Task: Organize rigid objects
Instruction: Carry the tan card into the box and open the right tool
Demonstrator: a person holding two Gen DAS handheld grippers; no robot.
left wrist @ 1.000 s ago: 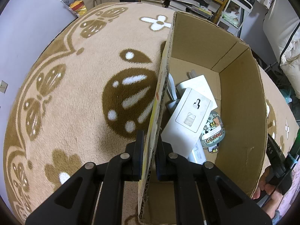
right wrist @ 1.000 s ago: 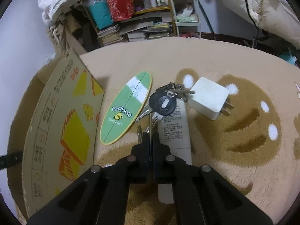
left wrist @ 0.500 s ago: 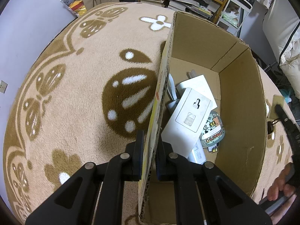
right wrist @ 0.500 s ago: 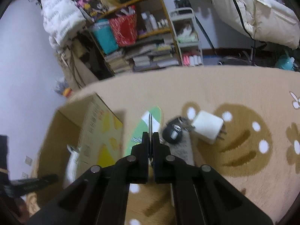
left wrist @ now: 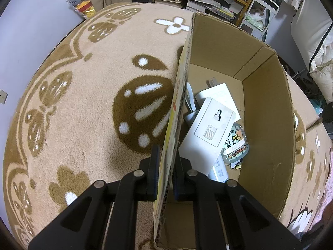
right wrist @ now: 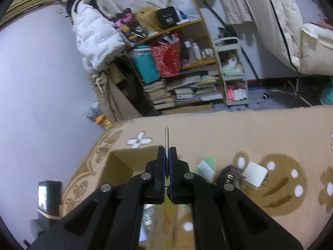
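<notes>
We begin at the left. The left claw (left wrist: 164, 173) is clamped on the near side wall of the cardboard box (left wrist: 268, 108), one finger outside on the carpet (left wrist: 83, 108) side and one inside. The wall is corrugated board: light, fairly stiff along its edge, but likely to bow or crease if we pull hard. We judge the grip on the top edge, close to a corner, to be the right place for steadying it.

Inside the box lie a white flat adapter (left wrist: 208, 133), a second white plug block (left wrist: 216, 92) partly under it, and a cartoon-print tag (left wrist: 236, 143) against the floor of the box. All look rigid and light.

Moving right, the right claw (right wrist: 166, 166) is closed on a thin flat metal piece (right wrist: 166, 137), seen edge-on, its tip projecting upward past the fingers; we cannot tell what it is. It appears stiff, smooth and probably slippery, so we hold it flat between the pads, well down its length. It sits above the box, just beside the far rim.

Further right on the carpet remain a green oval card (right wrist: 206, 166), a key bunch (right wrist: 229, 174) and a white charger (right wrist: 255, 174), the keys touching the charger. The card is thin and should be hard to lift off pile; the keys will dangle; the charger offers flat sides to pinch.
</notes>
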